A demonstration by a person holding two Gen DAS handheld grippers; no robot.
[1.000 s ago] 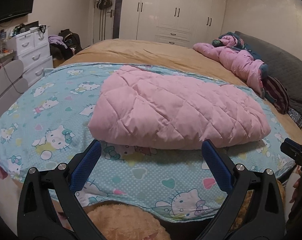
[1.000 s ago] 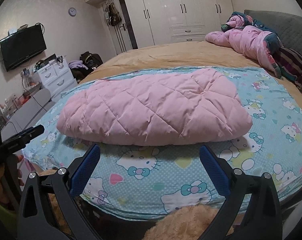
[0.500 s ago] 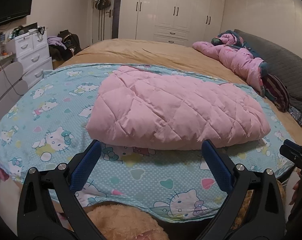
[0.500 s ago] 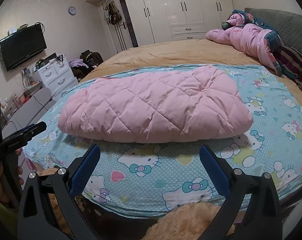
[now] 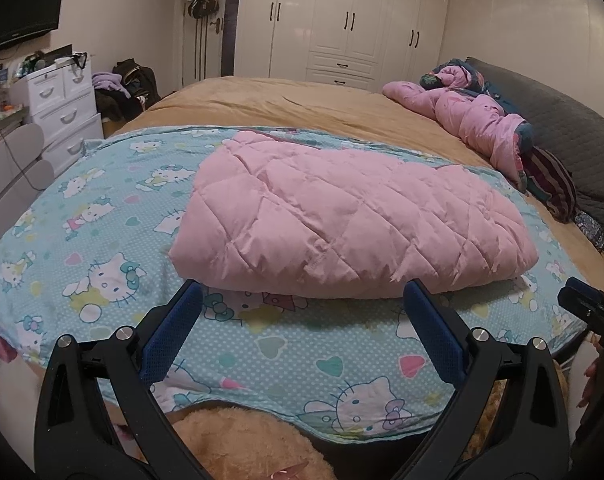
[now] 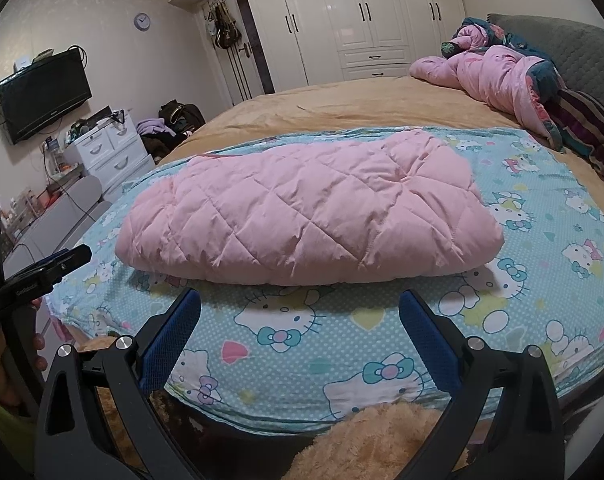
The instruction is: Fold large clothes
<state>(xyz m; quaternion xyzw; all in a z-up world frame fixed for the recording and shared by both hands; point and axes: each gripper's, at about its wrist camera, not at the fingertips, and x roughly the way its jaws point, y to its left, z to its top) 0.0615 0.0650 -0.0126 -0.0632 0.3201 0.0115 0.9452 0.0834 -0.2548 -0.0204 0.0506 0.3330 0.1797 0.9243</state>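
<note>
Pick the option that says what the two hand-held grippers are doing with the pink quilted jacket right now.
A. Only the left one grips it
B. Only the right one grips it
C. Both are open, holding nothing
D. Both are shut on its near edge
C: the left hand-held gripper and the right hand-held gripper both stand open short of the pink quilted jacket, with only the cartoon-cat sheet between their fingers.

Both wrist views face the folded pink jacket (image 5: 342,220) from nearby.
</note>
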